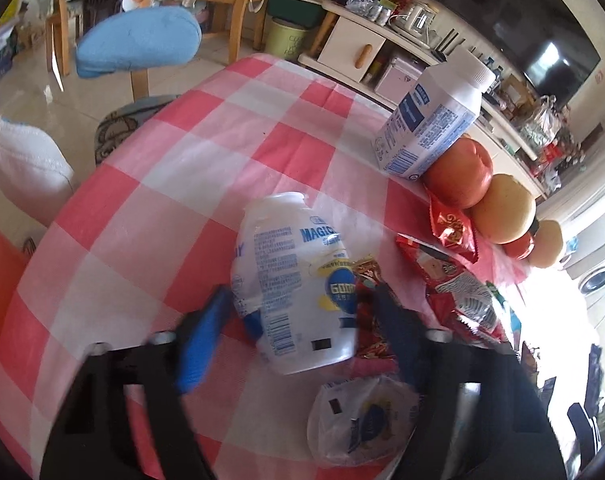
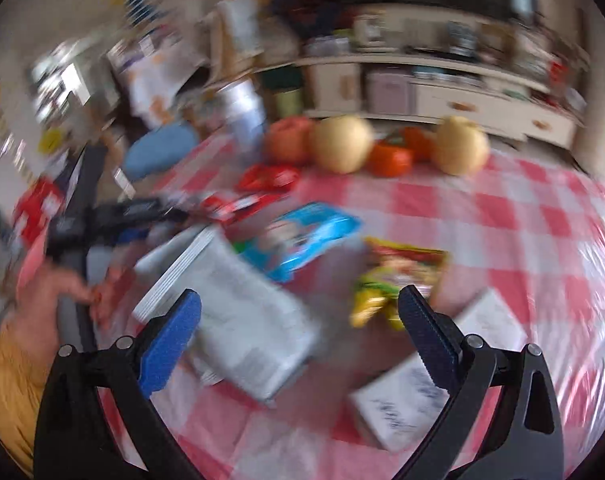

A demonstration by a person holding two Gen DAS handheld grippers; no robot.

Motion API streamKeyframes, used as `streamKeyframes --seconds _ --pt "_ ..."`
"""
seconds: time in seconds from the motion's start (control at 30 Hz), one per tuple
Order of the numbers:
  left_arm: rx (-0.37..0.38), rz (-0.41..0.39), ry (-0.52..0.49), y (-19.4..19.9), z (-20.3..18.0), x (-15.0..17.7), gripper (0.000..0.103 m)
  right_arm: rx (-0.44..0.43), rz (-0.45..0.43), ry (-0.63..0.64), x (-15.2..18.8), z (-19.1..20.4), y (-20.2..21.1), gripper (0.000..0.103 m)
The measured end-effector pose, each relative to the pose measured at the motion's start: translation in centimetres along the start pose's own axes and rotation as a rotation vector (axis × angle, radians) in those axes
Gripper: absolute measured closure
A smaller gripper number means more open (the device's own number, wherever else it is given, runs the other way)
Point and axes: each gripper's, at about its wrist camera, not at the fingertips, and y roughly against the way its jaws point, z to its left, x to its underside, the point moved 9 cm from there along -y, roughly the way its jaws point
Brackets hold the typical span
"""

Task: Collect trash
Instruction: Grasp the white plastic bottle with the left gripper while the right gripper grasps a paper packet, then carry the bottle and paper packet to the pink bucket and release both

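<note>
Daylight floods in from the right of the left gripper, blowing out the red-and-white checked plastic tablecloth (image 1: 174, 184) there. The right wrist view is heavily motion-blurred. Both fisheye views curve and darken at their edges.

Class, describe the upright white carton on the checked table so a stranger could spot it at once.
Find the red-and-white checked table, then the row of fruit at its far edge. The carton stands just beside the red apple. It alone is tall and white, with blue print and a round cap.
</note>
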Motion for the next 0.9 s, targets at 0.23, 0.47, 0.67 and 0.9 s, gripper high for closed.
streamKeyframes --seconds 0.23,0.47,0.67,0.9 --pt "0.018 -0.015 0.007 0.2 0.1 0.0 0.040 0.001 0.080 0.181 1.2 1.8 -3.7 0.004" --pt "0.038 -0.011 0.023 0.4 0.1 0.2 0.040 -0.124 0.117 0.192 0.6 2.0 -5.5 0.004" --pt "0.058 -0.023 0.030 0.8 0.1 0.3 0.040 -0.165 0.142 0.186 0.9 3.4 -6.1 0.004" --pt "0.073 -0.044 0.012 1.6 -0.2 0.4 0.040 -0.150 0.145 0.140 1.5 3.9 -6.0 0.011"
